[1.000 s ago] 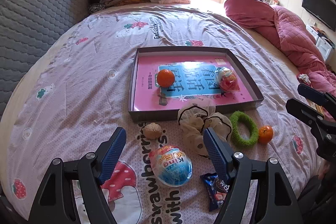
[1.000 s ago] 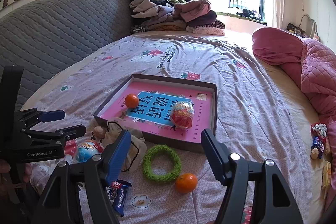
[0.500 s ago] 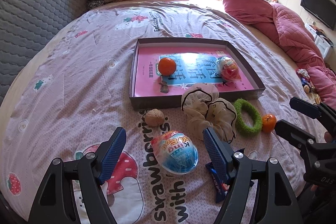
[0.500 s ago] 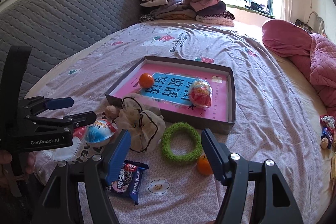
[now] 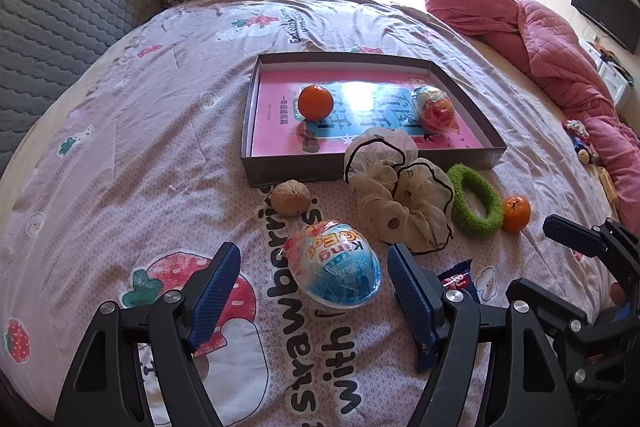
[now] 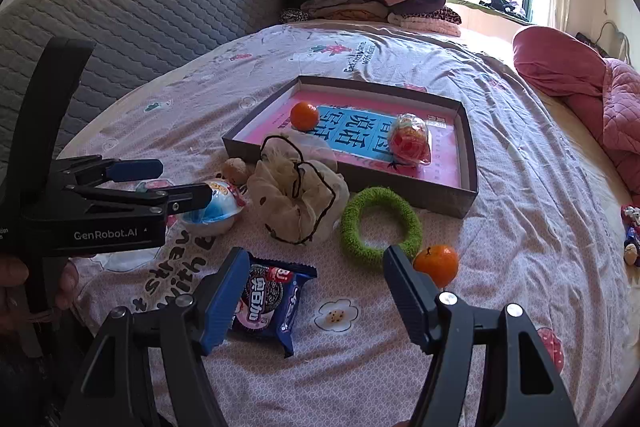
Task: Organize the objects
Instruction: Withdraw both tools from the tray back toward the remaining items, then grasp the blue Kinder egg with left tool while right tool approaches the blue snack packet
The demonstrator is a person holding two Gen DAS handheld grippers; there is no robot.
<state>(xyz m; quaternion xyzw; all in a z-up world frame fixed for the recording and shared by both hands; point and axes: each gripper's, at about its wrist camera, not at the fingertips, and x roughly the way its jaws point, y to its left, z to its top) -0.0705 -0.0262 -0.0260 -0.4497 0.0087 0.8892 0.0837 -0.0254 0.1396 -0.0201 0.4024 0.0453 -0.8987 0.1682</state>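
Bed (image 5: 160, 155): left gripper (image 5: 312, 283) half-hides cookie packet (image 5: 456, 279).

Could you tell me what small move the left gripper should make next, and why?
Probably ease the left gripper down and forward a little, then close. Its fingers stand open on either side of the blue egg toy without touching it, and the box already holds a similar red one.
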